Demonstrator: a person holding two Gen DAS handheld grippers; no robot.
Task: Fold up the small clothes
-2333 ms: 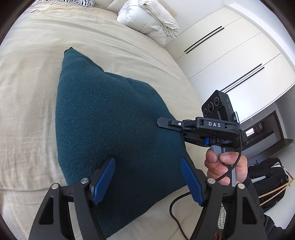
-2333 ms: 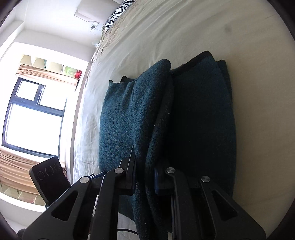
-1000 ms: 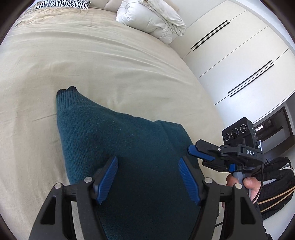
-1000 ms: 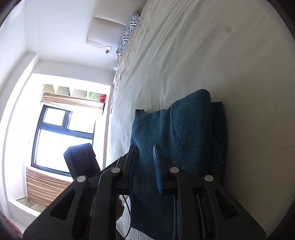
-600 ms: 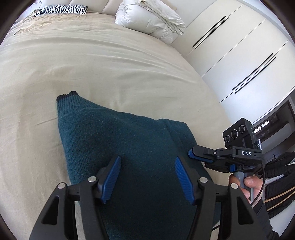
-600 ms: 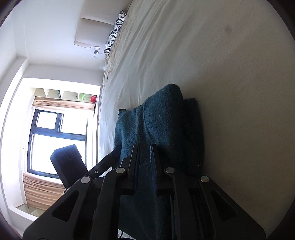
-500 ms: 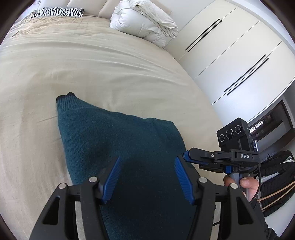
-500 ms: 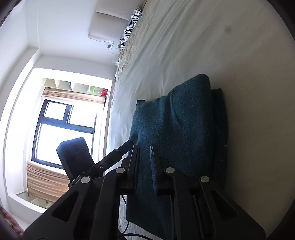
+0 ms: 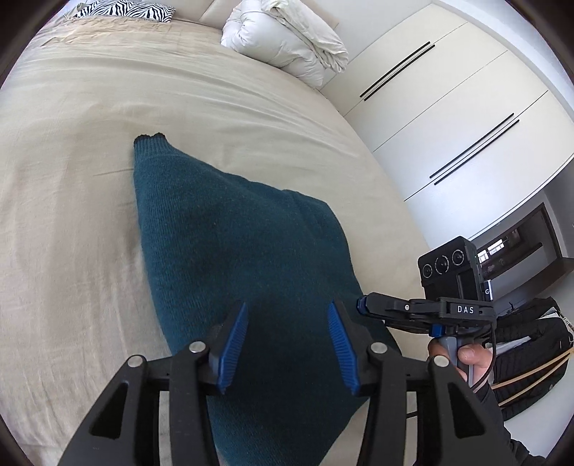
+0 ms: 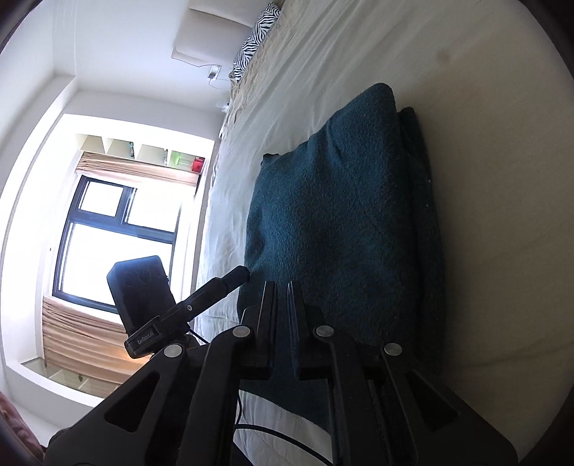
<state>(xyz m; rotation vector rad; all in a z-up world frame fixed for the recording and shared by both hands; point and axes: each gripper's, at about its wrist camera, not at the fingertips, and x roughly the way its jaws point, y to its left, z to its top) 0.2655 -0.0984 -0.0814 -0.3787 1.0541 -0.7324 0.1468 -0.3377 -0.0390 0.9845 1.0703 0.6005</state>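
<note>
Dark teal knit sweater (image 9: 244,251) on a beige bed (image 9: 71,200); zebra-striped pillow (image 9: 125,7); white duvet (image 9: 283,39); blue-padded black left claw (image 9: 287,331).

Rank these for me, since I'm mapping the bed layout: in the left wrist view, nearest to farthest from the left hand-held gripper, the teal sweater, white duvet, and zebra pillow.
1. Teal sweater, right beneath the left hand-held gripper.
2. White duvet, bundled at the bed's far right.
3. Zebra pillow, far left corner at the headboard.

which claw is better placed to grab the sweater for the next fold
Left, probably. The left claw hangs open directly over the near part of the teal sweater. The right claw is nearly shut, at the sweater's edge, and would need to reopen first.
</note>
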